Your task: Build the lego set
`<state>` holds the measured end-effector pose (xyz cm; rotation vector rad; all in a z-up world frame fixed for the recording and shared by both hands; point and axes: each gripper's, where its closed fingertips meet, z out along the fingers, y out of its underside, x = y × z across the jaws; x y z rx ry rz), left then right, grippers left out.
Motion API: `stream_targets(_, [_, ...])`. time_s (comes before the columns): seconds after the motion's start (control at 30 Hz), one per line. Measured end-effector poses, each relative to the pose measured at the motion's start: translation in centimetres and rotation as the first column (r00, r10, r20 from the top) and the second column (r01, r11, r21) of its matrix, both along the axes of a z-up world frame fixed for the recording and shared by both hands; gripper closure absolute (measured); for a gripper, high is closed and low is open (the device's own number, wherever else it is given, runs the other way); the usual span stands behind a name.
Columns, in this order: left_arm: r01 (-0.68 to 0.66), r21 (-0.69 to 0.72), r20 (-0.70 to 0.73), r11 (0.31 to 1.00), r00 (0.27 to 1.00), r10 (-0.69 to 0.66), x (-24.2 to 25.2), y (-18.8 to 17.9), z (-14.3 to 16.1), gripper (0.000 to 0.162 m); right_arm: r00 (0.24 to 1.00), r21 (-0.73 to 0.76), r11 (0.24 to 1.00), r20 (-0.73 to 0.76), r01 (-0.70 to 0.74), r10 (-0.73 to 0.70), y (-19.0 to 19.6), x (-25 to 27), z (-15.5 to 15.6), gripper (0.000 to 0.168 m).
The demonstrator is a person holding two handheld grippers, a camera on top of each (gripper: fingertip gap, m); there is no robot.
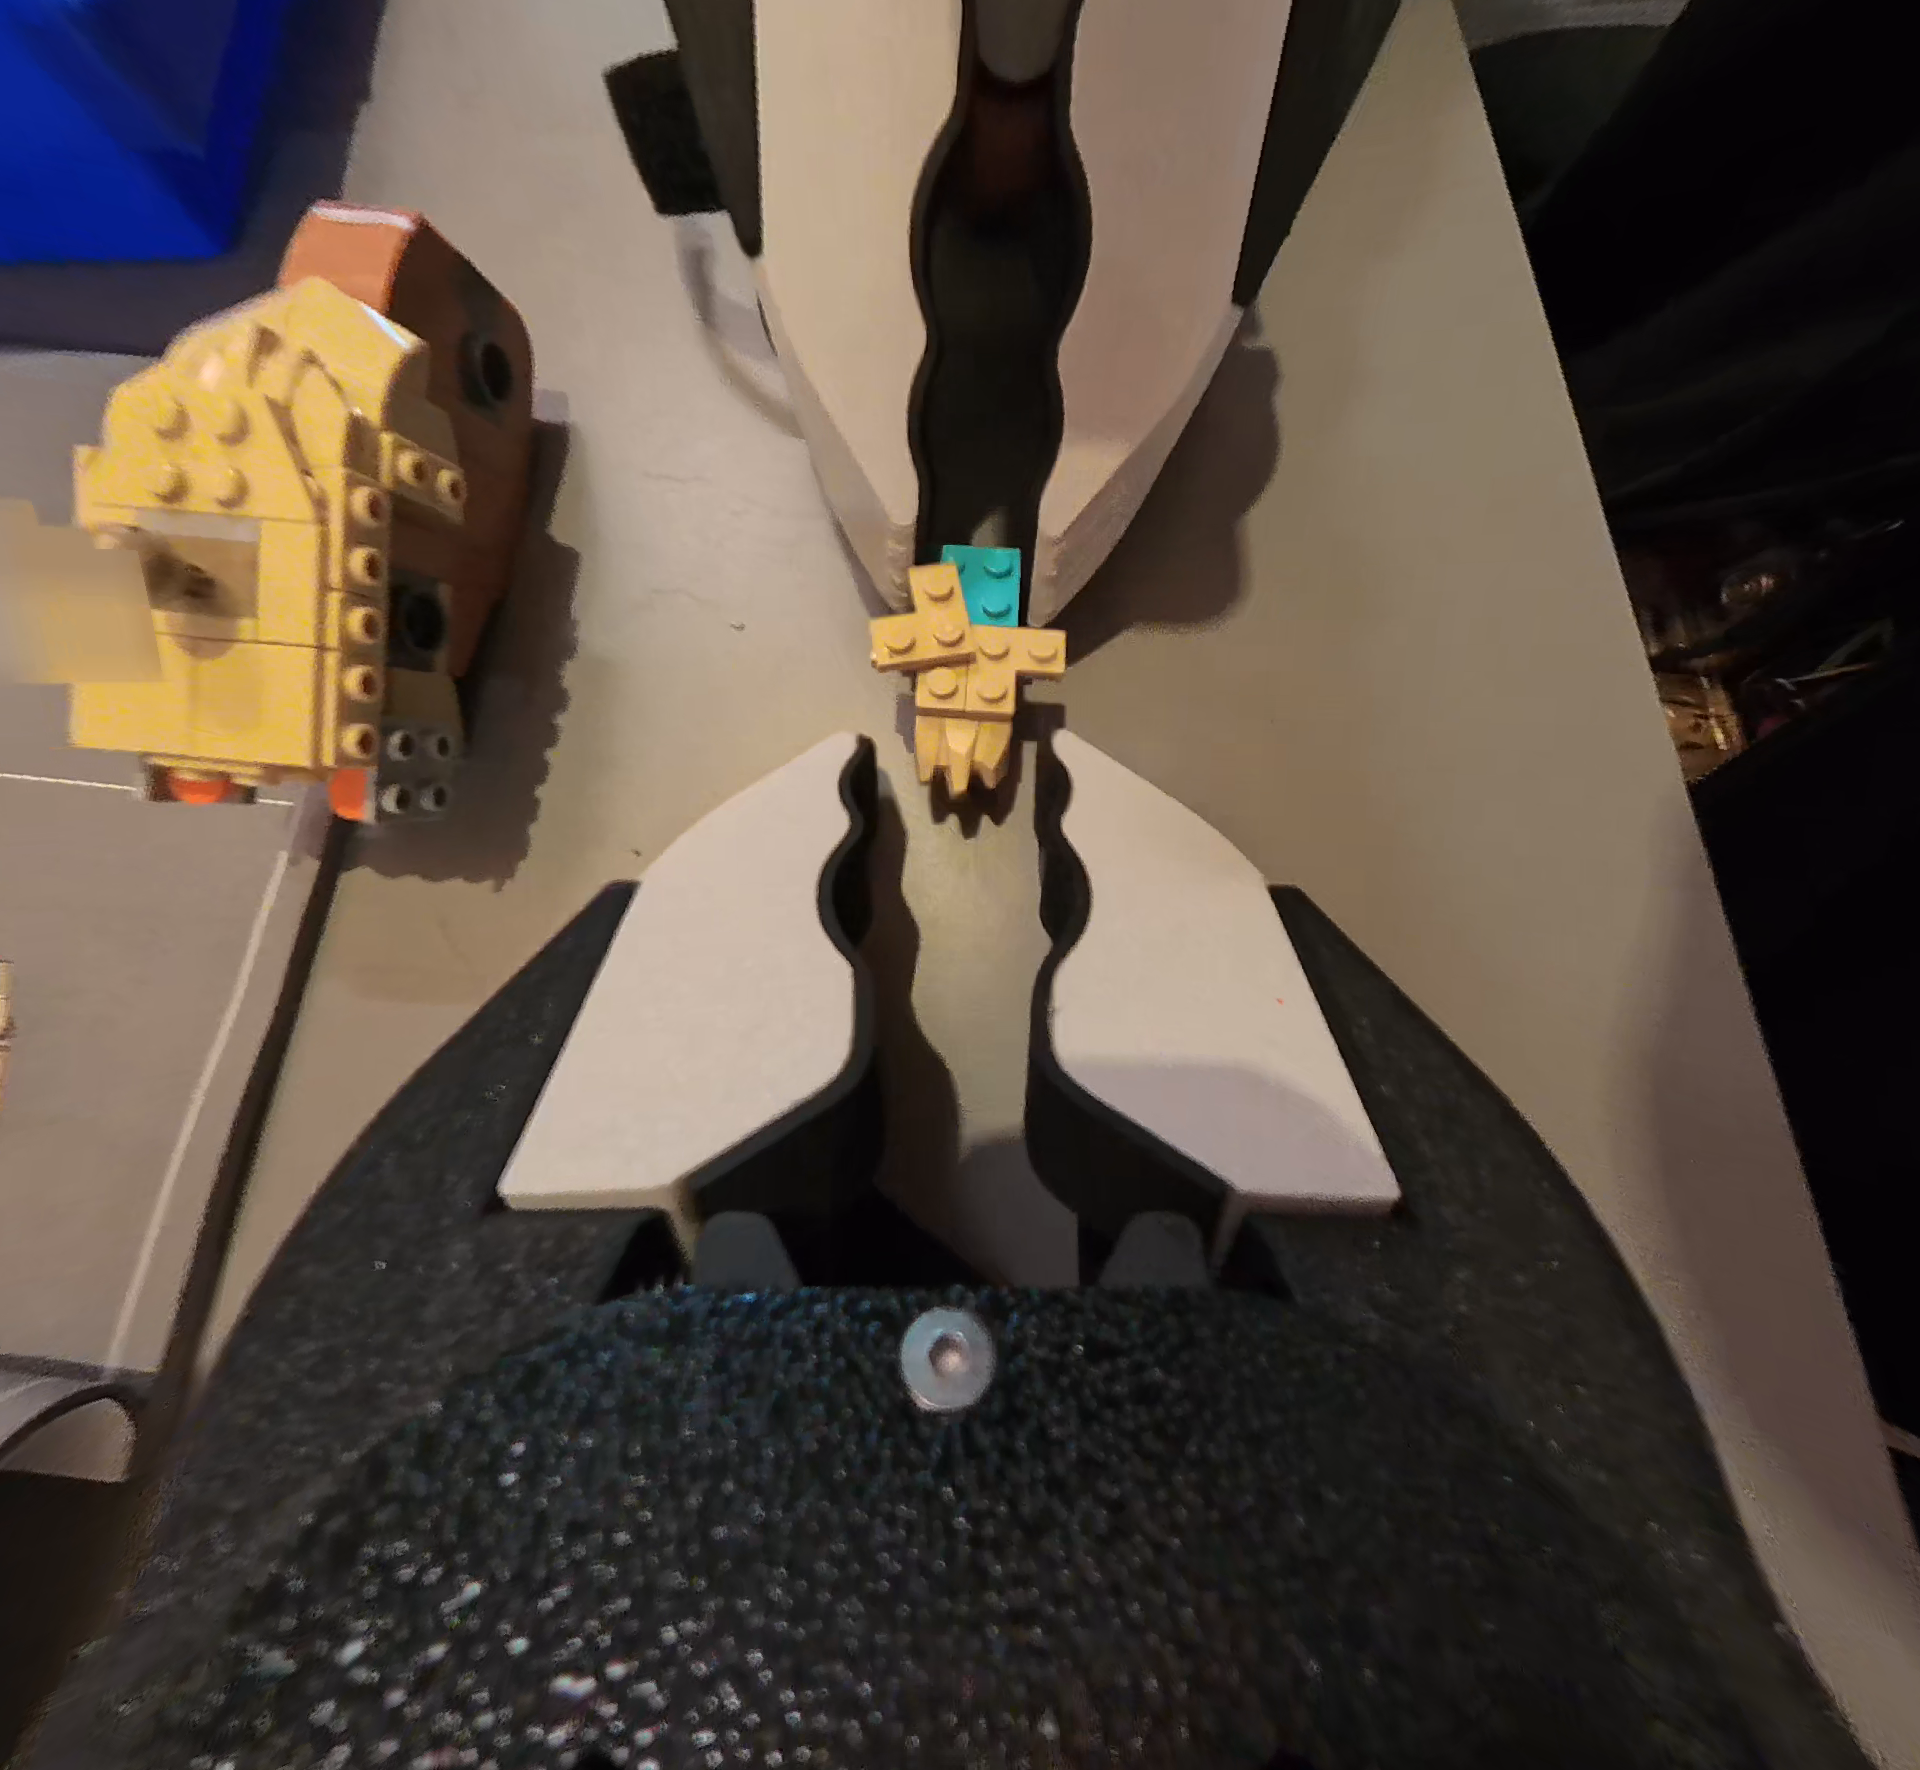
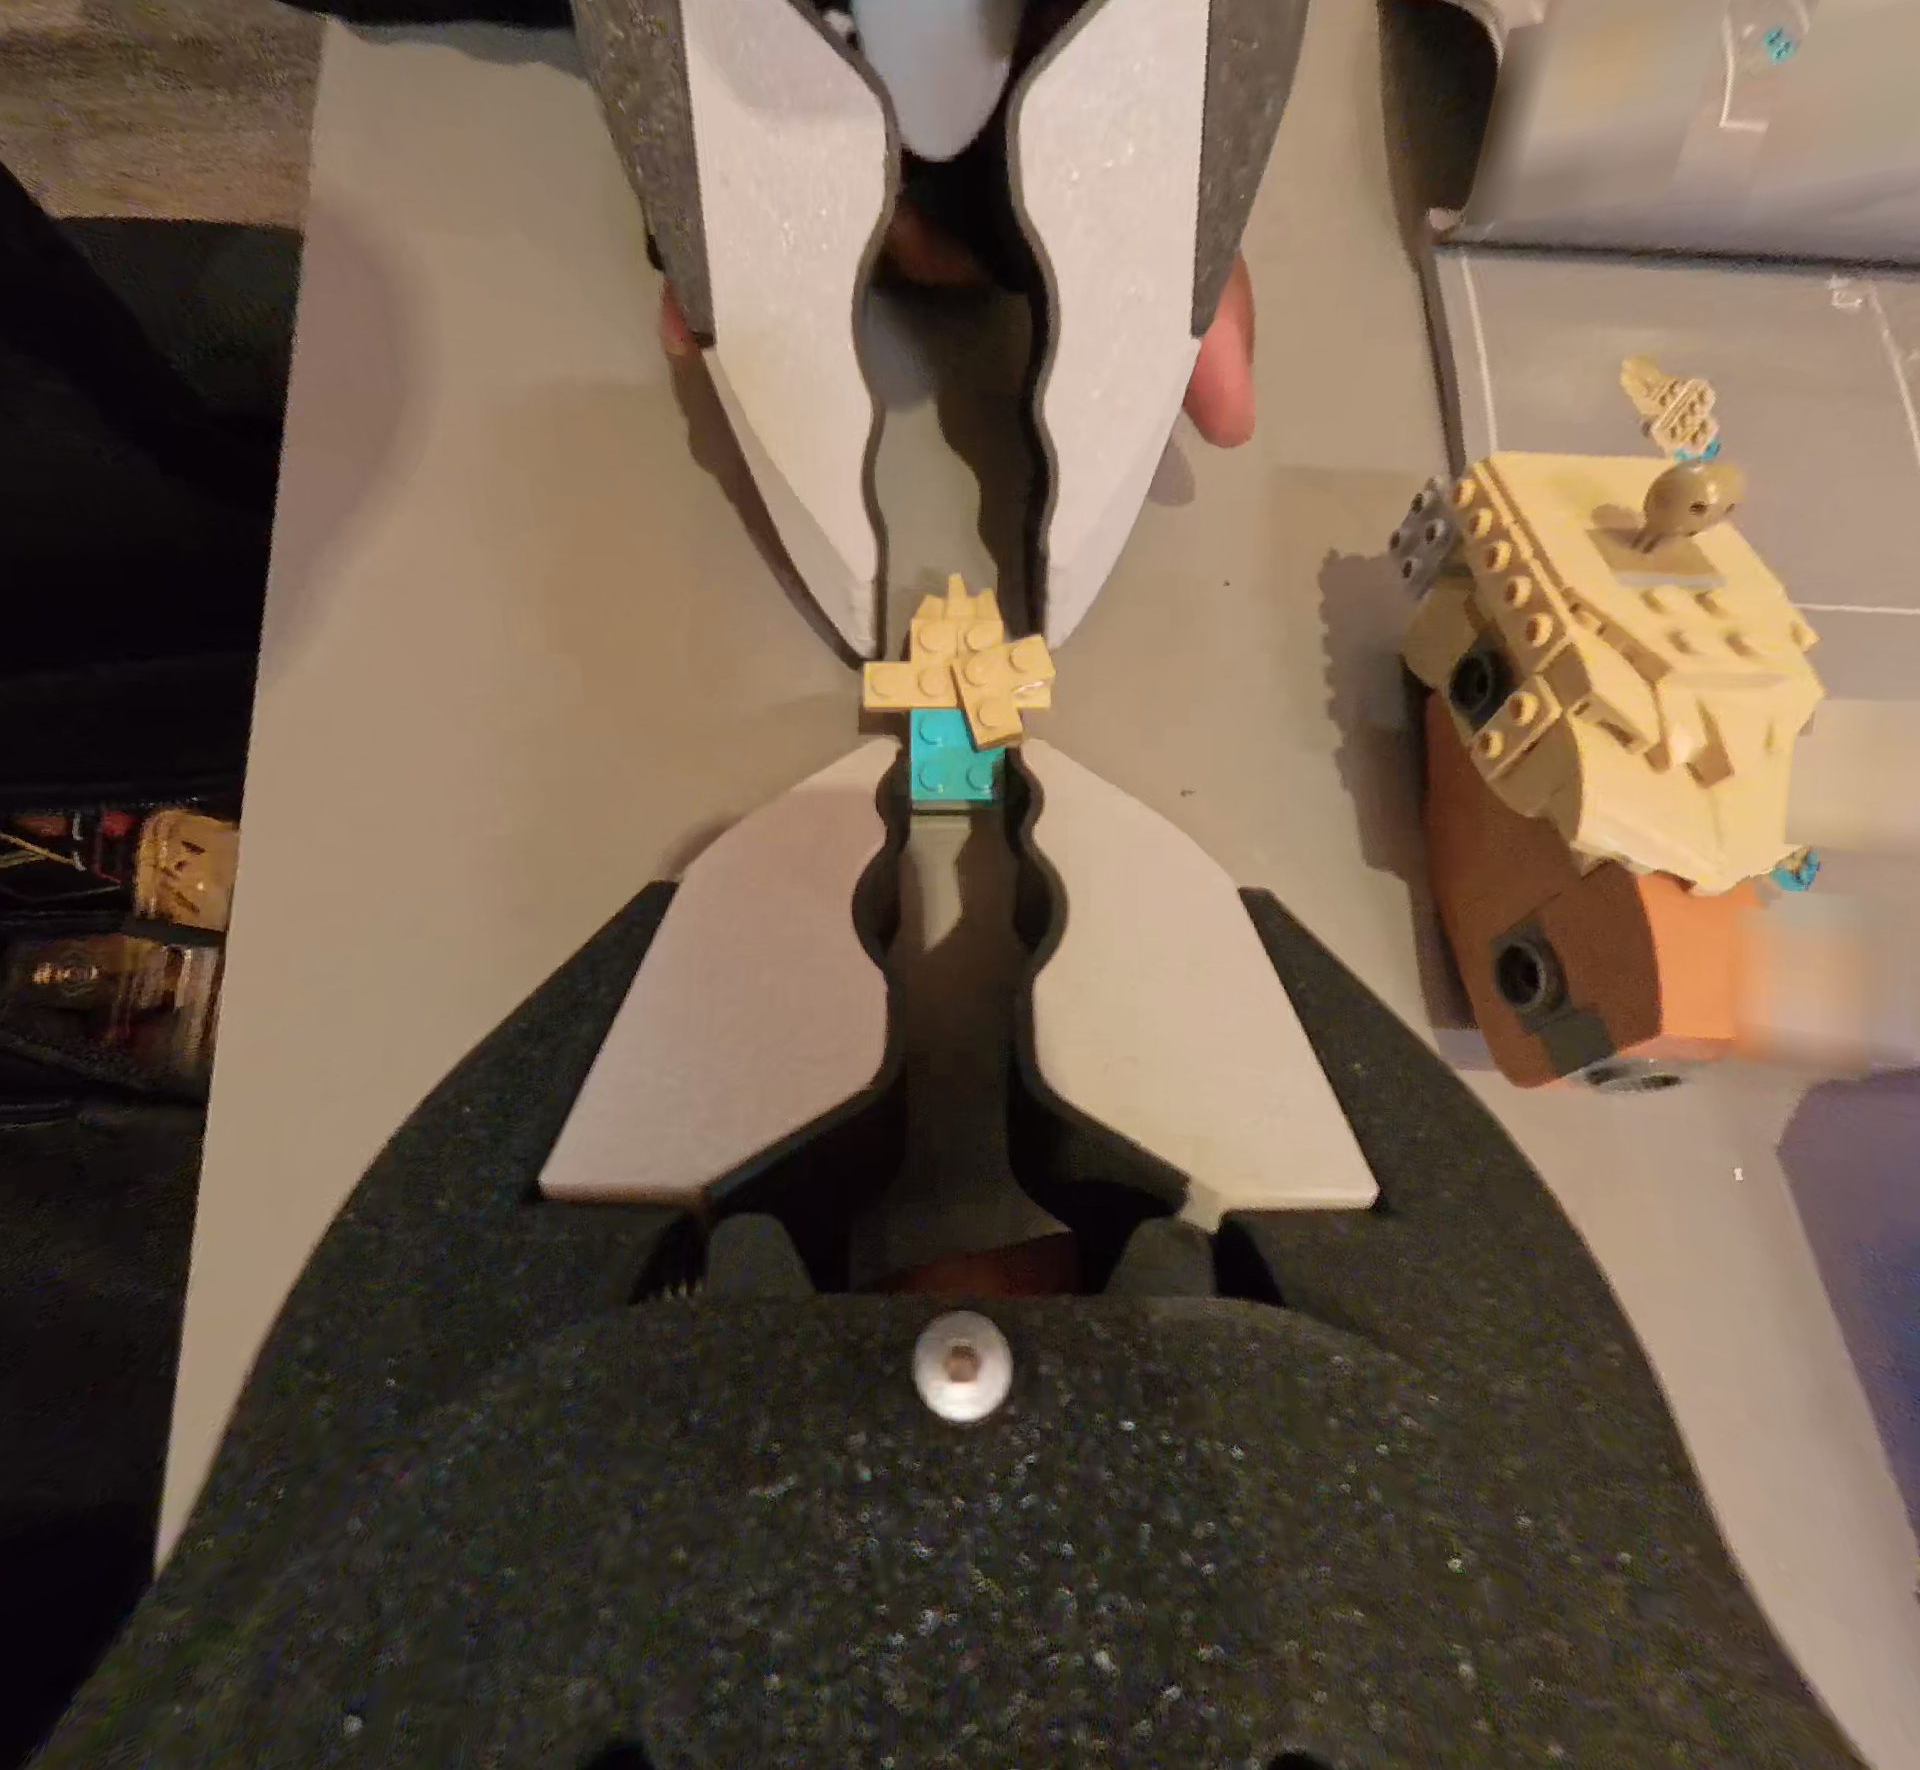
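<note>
A small tan assembly (image 1: 966, 655) with a teal plate (image 1: 992, 582) at one end and pointed claws at the other sits between my two grippers, which face each other. My right gripper (image 2: 956, 770) is shut on the teal plate (image 2: 951, 764) and shows at the top of the left wrist view (image 1: 982, 567). My left gripper (image 1: 956, 754) is open, its fingertips on either side of the claw end without touching. It shows at the top of the right wrist view (image 2: 956, 645). The tan assembly (image 2: 966, 676) is just above the pale table (image 1: 1351, 681).
A large tan and brown lego build (image 1: 291, 557) (image 2: 1600, 733) lies beside a grey booklet (image 2: 1662, 318). A blue bin (image 1: 135, 37) stands beyond it. A small tan piece (image 2: 1673, 416) lies on the booklet, under a plastic bag (image 2: 1662, 58). The table edge (image 2: 260, 681) drops to dark clutter. My left and right fingertips are right by each other.
</note>
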<state>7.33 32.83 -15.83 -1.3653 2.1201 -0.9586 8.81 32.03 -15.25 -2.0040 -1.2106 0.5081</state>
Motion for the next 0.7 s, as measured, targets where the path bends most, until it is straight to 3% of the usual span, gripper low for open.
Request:
stream_targets(0.27, [0.019, 0.03, 0.193, 0.999, 0.981, -0.025, 0.7, -0.3, 2.5, 0.139, 0.997, 0.045, 0.998, -0.047, -0.053, 0.055, -0.1, -0.1, 2.2, 0.152])
stream_targets(0.7, [-0.048, 0.021, 0.376, 0.999, 0.926, 0.036, 1.5, -0.5, 5.1, 0.146, 0.997, 0.094, 0.994, -0.05, -0.047, 0.052, 0.1, 0.6, 5.0, 0.151])
